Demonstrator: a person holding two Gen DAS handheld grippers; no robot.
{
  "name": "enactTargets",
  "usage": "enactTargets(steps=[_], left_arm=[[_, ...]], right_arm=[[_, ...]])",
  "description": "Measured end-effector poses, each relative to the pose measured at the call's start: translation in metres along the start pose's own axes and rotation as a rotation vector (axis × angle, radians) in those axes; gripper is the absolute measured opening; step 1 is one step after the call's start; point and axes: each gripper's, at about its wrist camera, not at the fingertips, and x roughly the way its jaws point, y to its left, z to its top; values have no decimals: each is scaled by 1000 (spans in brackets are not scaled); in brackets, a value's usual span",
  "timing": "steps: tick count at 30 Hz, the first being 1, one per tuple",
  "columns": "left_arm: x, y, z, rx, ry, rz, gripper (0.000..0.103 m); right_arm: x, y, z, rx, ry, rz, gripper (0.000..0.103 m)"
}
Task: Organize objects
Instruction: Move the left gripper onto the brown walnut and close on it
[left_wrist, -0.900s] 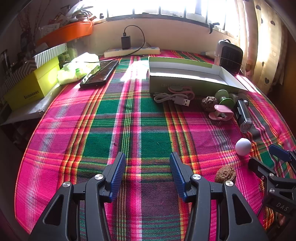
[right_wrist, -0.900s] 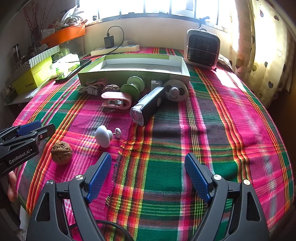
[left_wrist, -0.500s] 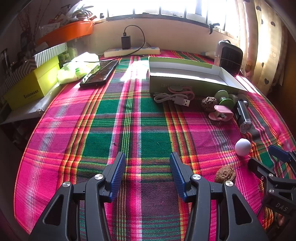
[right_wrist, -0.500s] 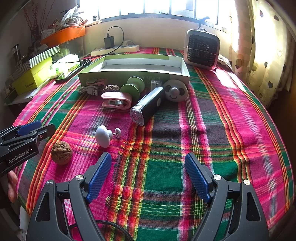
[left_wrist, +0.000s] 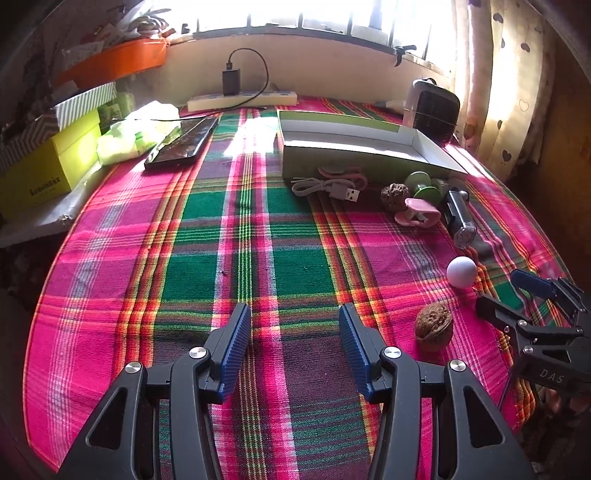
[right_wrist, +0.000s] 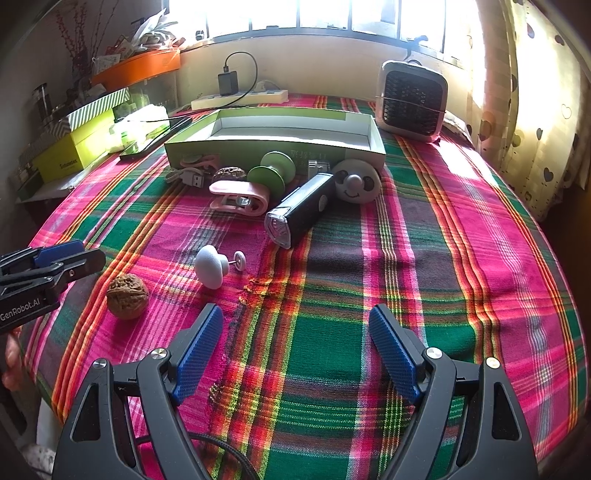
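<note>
Nothing has shifted over the last second: our left gripper (left_wrist: 295, 325) and right gripper (right_wrist: 295, 325) hang over the plaid cloth (right_wrist: 461, 229) where they were, jaws spread wide with nothing between them. We judge the sorting has not begun, since the green tray (right_wrist: 273, 142) looks empty, as far as its near wall lets us see.

Nearest lies the walnut (right_wrist: 127, 295), then the white knob (right_wrist: 211, 266) just beyond it. Farther on, in a cluster just in front of the tray, sit the black flashlight (right_wrist: 301, 210), pink clip (right_wrist: 240, 197), green spool (right_wrist: 271, 173), a second walnut (right_wrist: 229, 172), a smiling round face (right_wrist: 356, 186) and the USB cable (left_wrist: 325, 186).

We read "GenRobot.AI" on the left gripper's side and "DAS" on the right one's body. The yellow box (left_wrist: 35, 173) carries lettering too blurred to spell out.
</note>
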Motion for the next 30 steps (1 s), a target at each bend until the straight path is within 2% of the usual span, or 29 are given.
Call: enactTargets(steps=[5, 14, 20, 28, 30], left_arm=[[-7, -2, -3, 14, 12, -132, 47], [-17, -24, -3, 77, -9, -293, 47], [-11, -43, -1, 131, 18, -324, 47], [0, -50, 2, 164, 39, -273, 46], [0, -50, 2, 175, 34, -267, 43]], right_arm=[[-2, -1, -2, -23, -7, 23, 81], [-1, -2, -2, -29, -7, 33, 82], [-1, -2, -2, -30, -7, 34, 82], [-1, -2, -3, -31, -6, 34, 82], [-1, -2, -3, -31, -5, 34, 82]])
